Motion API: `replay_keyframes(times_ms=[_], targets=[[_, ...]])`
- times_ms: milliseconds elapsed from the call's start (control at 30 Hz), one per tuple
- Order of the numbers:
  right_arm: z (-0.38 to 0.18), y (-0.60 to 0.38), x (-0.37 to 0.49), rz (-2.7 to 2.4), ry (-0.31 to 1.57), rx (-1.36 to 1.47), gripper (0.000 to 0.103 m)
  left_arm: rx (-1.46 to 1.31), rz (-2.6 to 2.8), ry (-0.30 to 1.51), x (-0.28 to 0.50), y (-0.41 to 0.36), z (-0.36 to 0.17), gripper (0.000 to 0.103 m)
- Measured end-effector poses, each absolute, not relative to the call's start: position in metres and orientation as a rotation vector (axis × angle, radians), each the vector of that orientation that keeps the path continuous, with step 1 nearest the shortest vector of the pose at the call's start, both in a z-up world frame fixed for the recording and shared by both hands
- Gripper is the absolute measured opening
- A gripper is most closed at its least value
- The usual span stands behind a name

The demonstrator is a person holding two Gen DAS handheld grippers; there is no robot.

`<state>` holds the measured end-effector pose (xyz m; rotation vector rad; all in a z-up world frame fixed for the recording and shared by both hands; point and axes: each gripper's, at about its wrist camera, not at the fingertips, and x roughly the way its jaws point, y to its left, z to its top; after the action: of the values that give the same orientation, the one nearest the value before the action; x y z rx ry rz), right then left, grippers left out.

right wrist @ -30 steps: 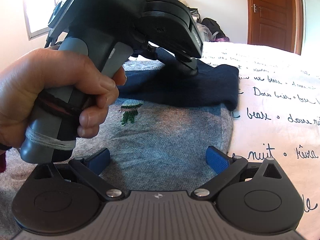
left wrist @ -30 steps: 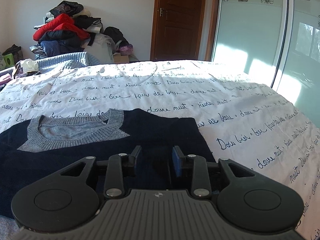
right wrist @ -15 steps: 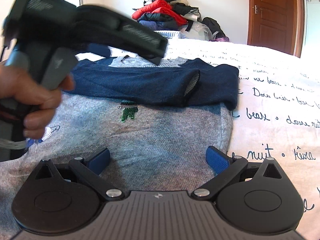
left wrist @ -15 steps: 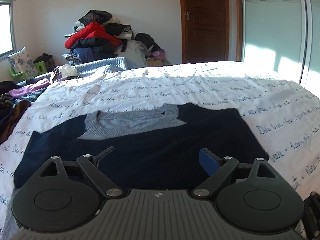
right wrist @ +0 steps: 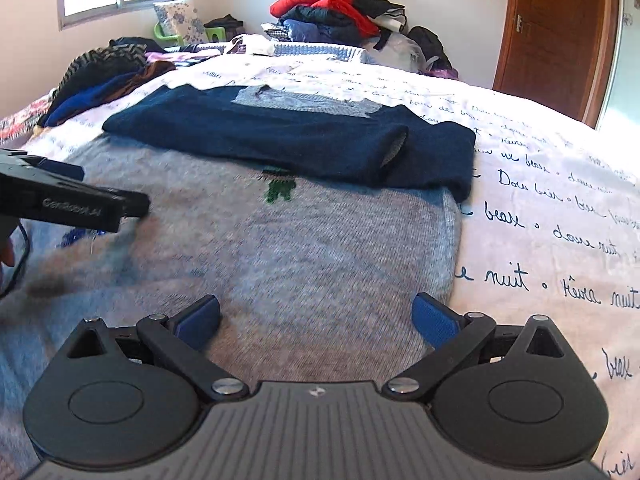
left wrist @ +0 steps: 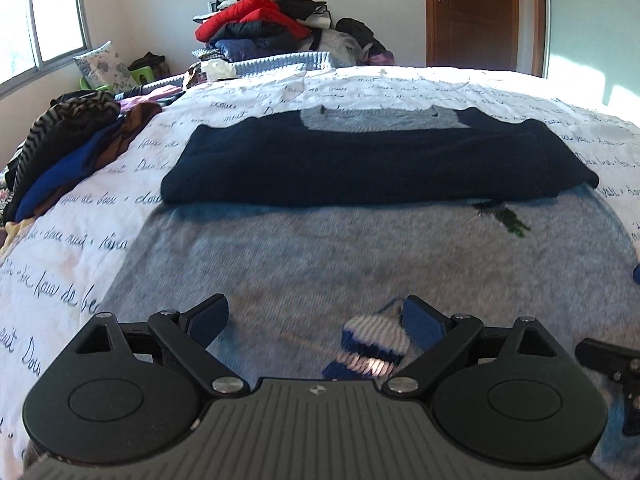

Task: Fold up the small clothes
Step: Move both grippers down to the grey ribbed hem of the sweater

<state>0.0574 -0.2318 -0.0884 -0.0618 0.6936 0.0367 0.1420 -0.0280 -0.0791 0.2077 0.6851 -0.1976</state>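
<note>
Grey sweater [right wrist: 304,264] lies beneath both grippers (left [left wrist: 316,320], right [right wrist: 316,316]), fingers spread wide, gripping nothing

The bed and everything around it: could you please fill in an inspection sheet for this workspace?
Surface: bed cover, white with handwriting print.
Job's things: sweater, grey body flat, navy sleeves folded across the chest.
Clutter: heap of clothes on the bed's edge.
Grippers: left gripper and right gripper, jaws open, above the grey hem.
Cables: dark cord by the left handle.
Surroundings: clothes pile, wooden door, window.
</note>
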Motion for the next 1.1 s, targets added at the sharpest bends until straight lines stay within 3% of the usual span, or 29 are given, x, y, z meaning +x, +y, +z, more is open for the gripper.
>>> replay_keyframes(times_ms=[567,1100], targets=[[-0.088,-0.224,-0.02,0.072,0.733,-0.05,0.103,0.129,0.018,0.669,0.053,0.121,-0.075,0.098],[-0.079,-0.243,-0.07,0.106,0.727,0.118,0.103,-0.084,-0.326,0.741,0.008,0.191,-0.074,0.099]])
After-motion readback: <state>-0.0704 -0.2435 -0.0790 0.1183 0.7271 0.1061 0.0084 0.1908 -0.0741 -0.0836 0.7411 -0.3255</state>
